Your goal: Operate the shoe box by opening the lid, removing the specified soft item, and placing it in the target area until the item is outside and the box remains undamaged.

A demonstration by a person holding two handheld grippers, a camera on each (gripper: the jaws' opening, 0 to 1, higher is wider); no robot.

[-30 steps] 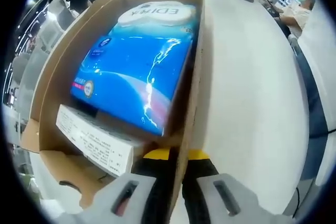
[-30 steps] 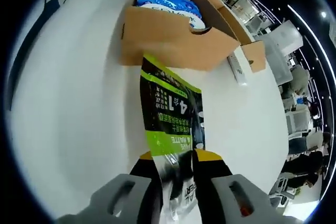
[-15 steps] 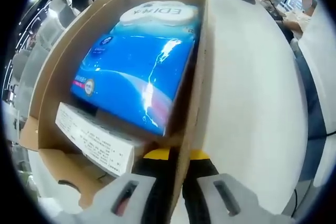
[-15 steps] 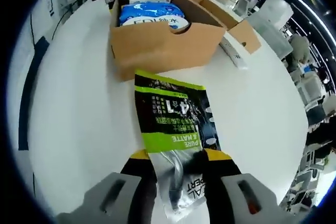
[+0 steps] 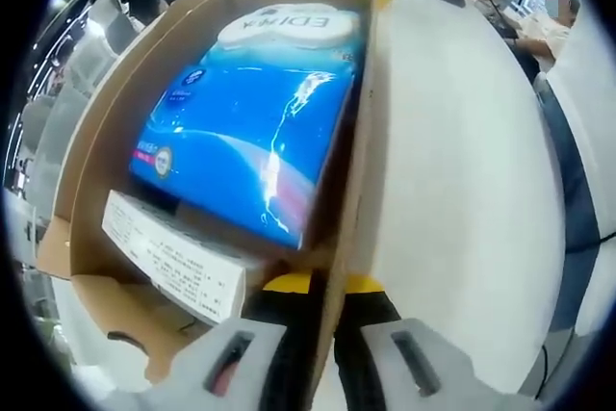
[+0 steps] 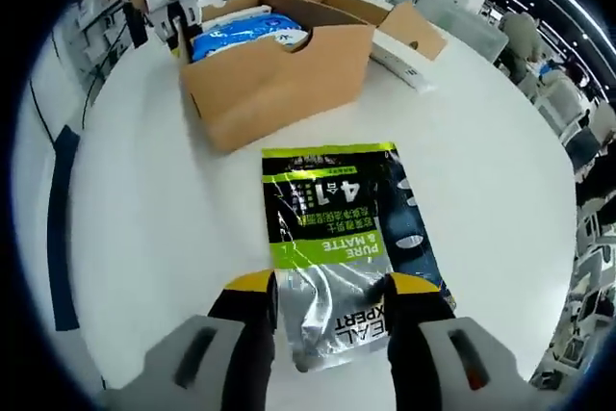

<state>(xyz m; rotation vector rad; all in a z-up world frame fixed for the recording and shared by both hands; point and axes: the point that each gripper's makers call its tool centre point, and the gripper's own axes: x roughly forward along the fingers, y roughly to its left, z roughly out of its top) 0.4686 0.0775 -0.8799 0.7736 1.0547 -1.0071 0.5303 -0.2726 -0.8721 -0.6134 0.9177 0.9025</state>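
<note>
We see the green-and-black pouch (image 6: 342, 243) lying flat on the white tabletop (image 6: 144, 209), long axis running from our right gripper (image 6: 327, 310) toward the cardboard shoe box (image 6: 274, 79). Its silver end sits between our parted right jaws, untouched. Our left gripper (image 5: 322, 286) pinches the box wall, blue pack (image 5: 255, 122) inside. Office chairs surround us.

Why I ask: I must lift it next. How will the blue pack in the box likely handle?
The blue pack is glossy film with glare, so probably slippery. It looks plump and soft, likely light and squashy. It lies propped on the white carton, so it may slide.
</note>
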